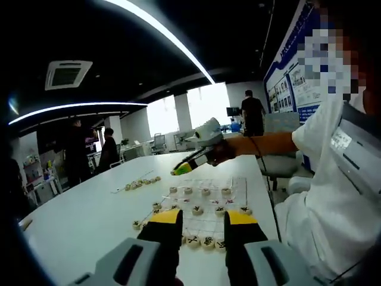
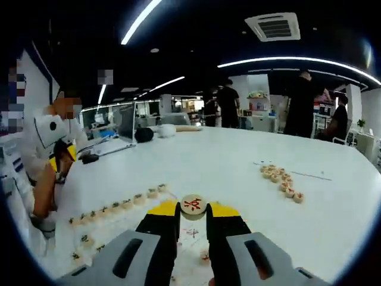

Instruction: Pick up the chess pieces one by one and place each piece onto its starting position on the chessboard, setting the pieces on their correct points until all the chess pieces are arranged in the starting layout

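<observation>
Setting: a large white table (image 1: 89,220) in an open office, with people standing in the background.
Chessboard: a pale printed sheet (image 1: 229,189) lay flat on the table in front of the person, seen in the left gripper view.
Placed pieces: round pale discs stood on the board in rows, among them a far row (image 1: 199,191), a middle group (image 1: 197,210) and a near row (image 1: 207,241) just beyond the left jaws; their characters were too small to read.
Unplaced pieces: a short line of discs (image 1: 141,182) lay on the table off the board's far left side; the right gripper view showed a similar cluster (image 2: 281,179) well apart on the bare table.
Right gripper (image 2: 192,215): jaws closed to the width of one disc, gripping a red-marked piece (image 2: 193,204) by its edges, held above the board.
Left gripper (image 1: 202,221): jaws parted with nothing between them, hovering over the near edge of the board.
Near row in right gripper view: a line of discs (image 2: 119,205) ran along the board's edge toward the person.
Progress: judged partly done; many pieces stood on points, one was in transit, and a dozen or so waited off the board.
Remaining: setting the held piece down, then fetching the loose discs one at a time.
</observation>
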A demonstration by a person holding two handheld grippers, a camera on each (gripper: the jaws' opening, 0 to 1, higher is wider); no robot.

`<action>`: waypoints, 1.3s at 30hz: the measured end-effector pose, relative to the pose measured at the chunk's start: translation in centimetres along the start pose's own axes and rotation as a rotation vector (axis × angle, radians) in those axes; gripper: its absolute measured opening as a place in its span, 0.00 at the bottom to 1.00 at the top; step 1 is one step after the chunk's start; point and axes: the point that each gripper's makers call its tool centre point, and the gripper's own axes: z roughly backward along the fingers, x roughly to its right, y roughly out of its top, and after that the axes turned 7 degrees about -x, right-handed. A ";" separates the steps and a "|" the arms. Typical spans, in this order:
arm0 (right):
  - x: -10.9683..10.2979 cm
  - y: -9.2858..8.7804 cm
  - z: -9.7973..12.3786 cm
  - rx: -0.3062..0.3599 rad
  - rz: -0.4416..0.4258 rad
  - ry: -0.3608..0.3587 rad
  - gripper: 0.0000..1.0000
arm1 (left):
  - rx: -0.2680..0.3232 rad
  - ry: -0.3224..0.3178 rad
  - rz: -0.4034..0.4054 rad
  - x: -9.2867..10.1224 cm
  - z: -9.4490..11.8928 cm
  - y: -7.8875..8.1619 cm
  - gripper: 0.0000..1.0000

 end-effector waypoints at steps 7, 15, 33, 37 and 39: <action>-2.9 -4.1 4.2 -0.081 0.058 0.088 0.19 | 0.003 -0.010 0.006 0.3 0.2 -0.1 0.30; -8.7 -8.8 8.8 -0.176 0.230 0.270 0.19 | 0.011 -0.004 0.008 0.2 0.6 -0.2 0.30; -11.1 -11.9 8.3 -0.259 0.238 0.387 0.19 | 0.006 -0.019 -0.005 0.7 0.3 -0.3 0.30; -10.6 -12.2 8.2 -0.267 0.217 0.372 0.30 | 0.007 -0.018 -0.005 0.6 0.3 -0.2 0.30; -10.7 -11.8 8.4 -0.247 0.205 0.374 0.35 | 0.007 -0.020 -0.007 0.7 0.3 -0.2 0.30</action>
